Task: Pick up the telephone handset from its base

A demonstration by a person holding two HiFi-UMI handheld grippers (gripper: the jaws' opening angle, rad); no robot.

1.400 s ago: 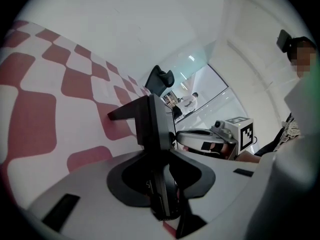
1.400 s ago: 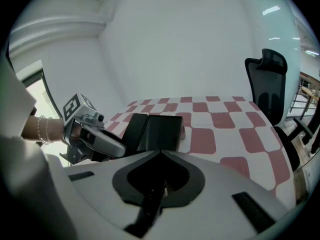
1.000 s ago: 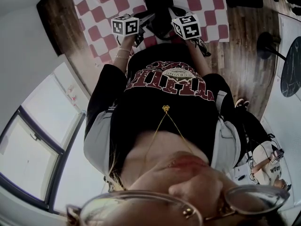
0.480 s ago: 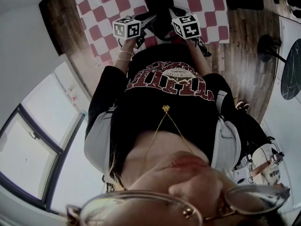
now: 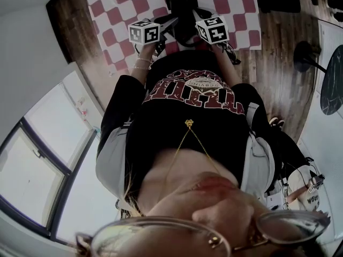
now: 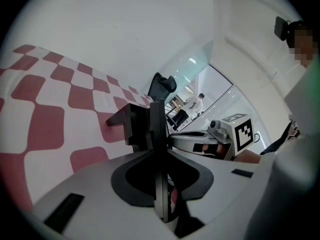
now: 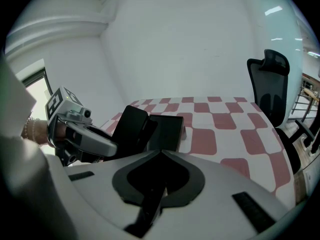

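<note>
A black telephone (image 5: 182, 7) sits on the red-and-white checked cloth. In the right gripper view its handset (image 7: 127, 129) leans tilted at the left side of the base (image 7: 167, 131). My left gripper (image 5: 170, 20) reaches it from the left. In the left gripper view the handset (image 6: 157, 116) stands edge-on between the closing jaws of the left gripper (image 6: 160, 174), with no gap showing, and the base (image 6: 125, 126) is behind it. My right gripper (image 7: 152, 204) hovers short of the telephone with its jaws together and nothing between them. It also shows in the head view (image 5: 197, 16).
The checked cloth (image 5: 115, 4) covers the table, with wooden floor (image 5: 273, 63) around it. A black office chair (image 7: 272, 84) stands beyond the far right corner. A round dark table (image 5: 332, 79) is at the right. A person (image 6: 198, 100) stands far off.
The left gripper has edged a little toward the telephone. The right gripper and the telephone have kept still.
</note>
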